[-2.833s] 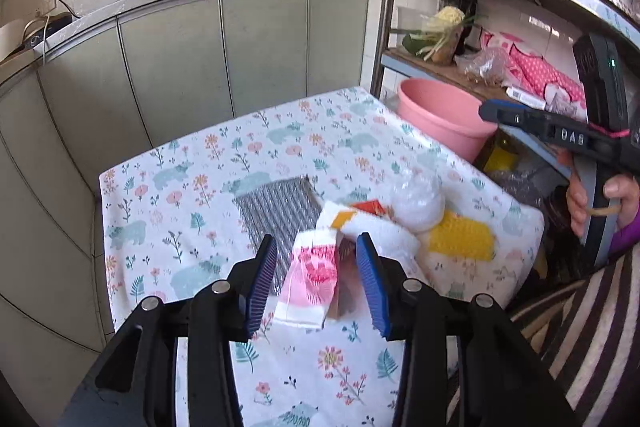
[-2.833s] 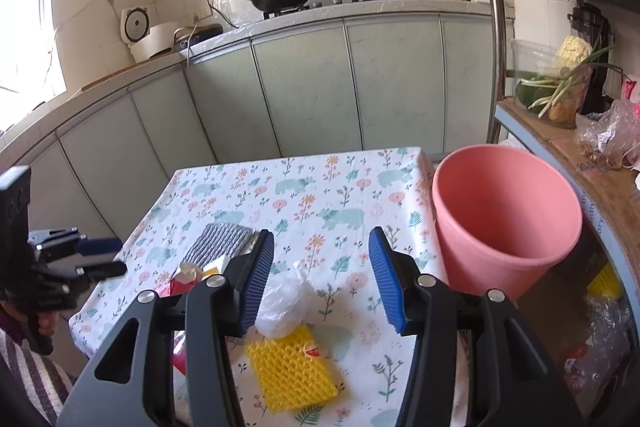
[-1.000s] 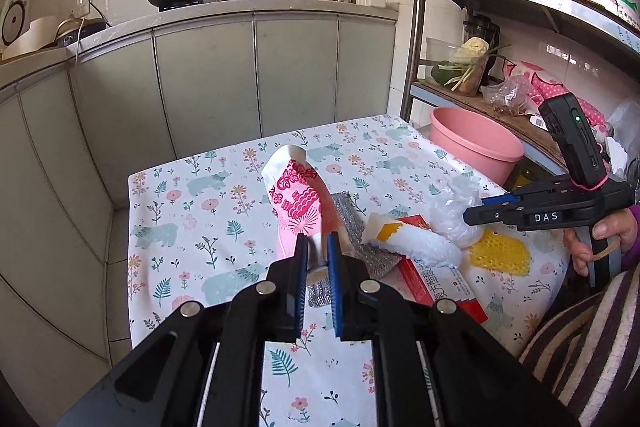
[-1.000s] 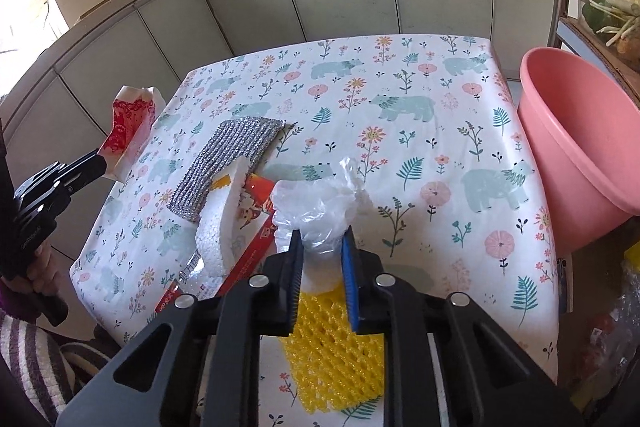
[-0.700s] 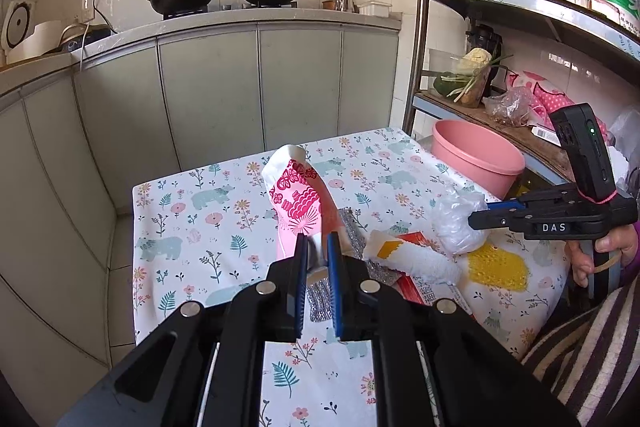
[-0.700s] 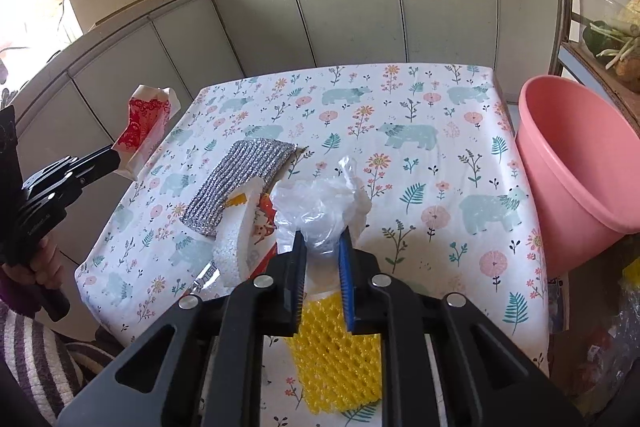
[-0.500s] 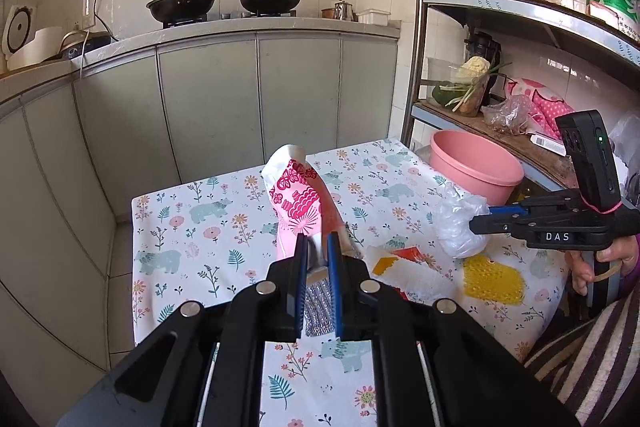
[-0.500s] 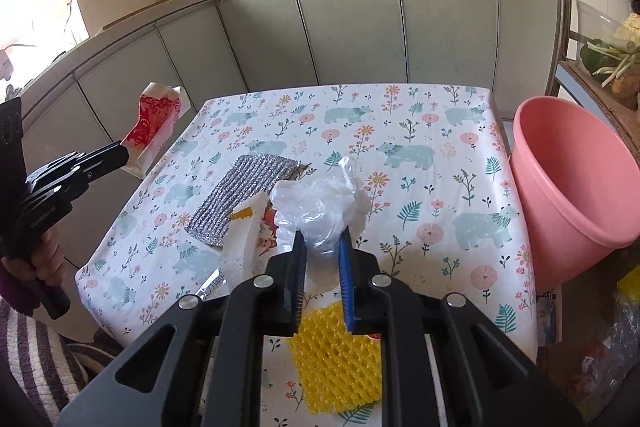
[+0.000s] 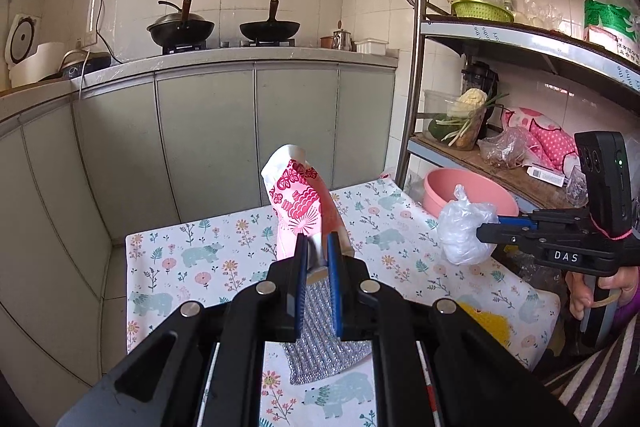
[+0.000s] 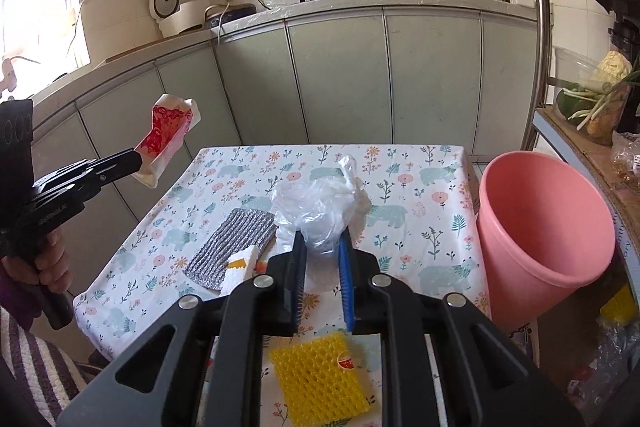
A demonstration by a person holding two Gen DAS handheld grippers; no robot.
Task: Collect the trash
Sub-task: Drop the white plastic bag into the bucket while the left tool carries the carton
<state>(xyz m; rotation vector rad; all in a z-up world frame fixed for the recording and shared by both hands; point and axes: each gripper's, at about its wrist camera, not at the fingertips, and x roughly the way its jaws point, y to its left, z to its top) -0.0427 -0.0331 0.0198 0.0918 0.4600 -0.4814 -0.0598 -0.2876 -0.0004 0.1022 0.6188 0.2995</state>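
My left gripper [image 9: 317, 247] is shut on a pink and white paper carton [image 9: 298, 205] and holds it up above the table; it also shows in the right wrist view [image 10: 166, 135]. My right gripper [image 10: 322, 241] is shut on a crumpled clear plastic bag [image 10: 320, 209], lifted above the table; the bag also shows in the left wrist view [image 9: 464, 233]. A pink bucket [image 10: 540, 227] stands beside the table's right edge. On the floral tablecloth [image 10: 400, 171] lie a yellow foam net [image 10: 320, 379], a silver mesh pad [image 10: 232, 243] and a white foam piece [image 10: 240, 269].
A metal shelf rack [image 9: 416, 67] with vegetables and bags stands at the right. Grey kitchen cabinets [image 10: 340, 75] with woks on the stove run behind the table. The person's striped sleeve [image 10: 36, 359] is at the lower left.
Both grippers closed on their items and lifted them: the left raised the carton, the right raised the plastic bag. Both have kept rising over the last second.
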